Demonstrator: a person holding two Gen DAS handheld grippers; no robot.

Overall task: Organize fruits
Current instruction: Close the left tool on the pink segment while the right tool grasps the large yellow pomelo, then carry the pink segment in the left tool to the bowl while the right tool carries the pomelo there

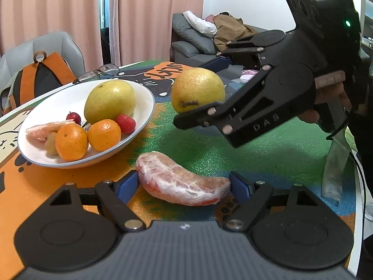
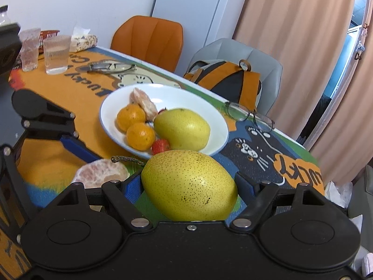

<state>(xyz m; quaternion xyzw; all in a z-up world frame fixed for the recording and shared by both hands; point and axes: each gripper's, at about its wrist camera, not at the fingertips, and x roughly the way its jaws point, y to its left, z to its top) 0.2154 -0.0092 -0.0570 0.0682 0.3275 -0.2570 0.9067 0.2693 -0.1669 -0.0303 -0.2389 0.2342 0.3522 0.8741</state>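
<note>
A peeled pink pomelo segment (image 1: 181,184) lies on the colourful mat, with my left gripper (image 1: 184,182) shut on it, one blue pad pressing each end. My right gripper (image 2: 188,184) is shut on a large speckled yellow pear (image 2: 188,186) just right of the white bowl (image 2: 186,98); the same pear (image 1: 198,86) shows in the left wrist view behind the right gripper's fingers (image 1: 198,116). The bowl (image 1: 149,109) holds a second yellow pear (image 1: 109,102), two mandarins (image 1: 88,137), a strawberry (image 1: 126,123), a small red fruit and another pomelo piece (image 1: 44,128).
Eyeglasses (image 2: 251,114) lie beyond the bowl and a second pair (image 2: 112,66) sits farther back. Two drinking glasses (image 2: 57,53) stand at the far corner. A grey chair with an orange backpack (image 1: 42,79) and an orange chair (image 2: 149,42) border the table.
</note>
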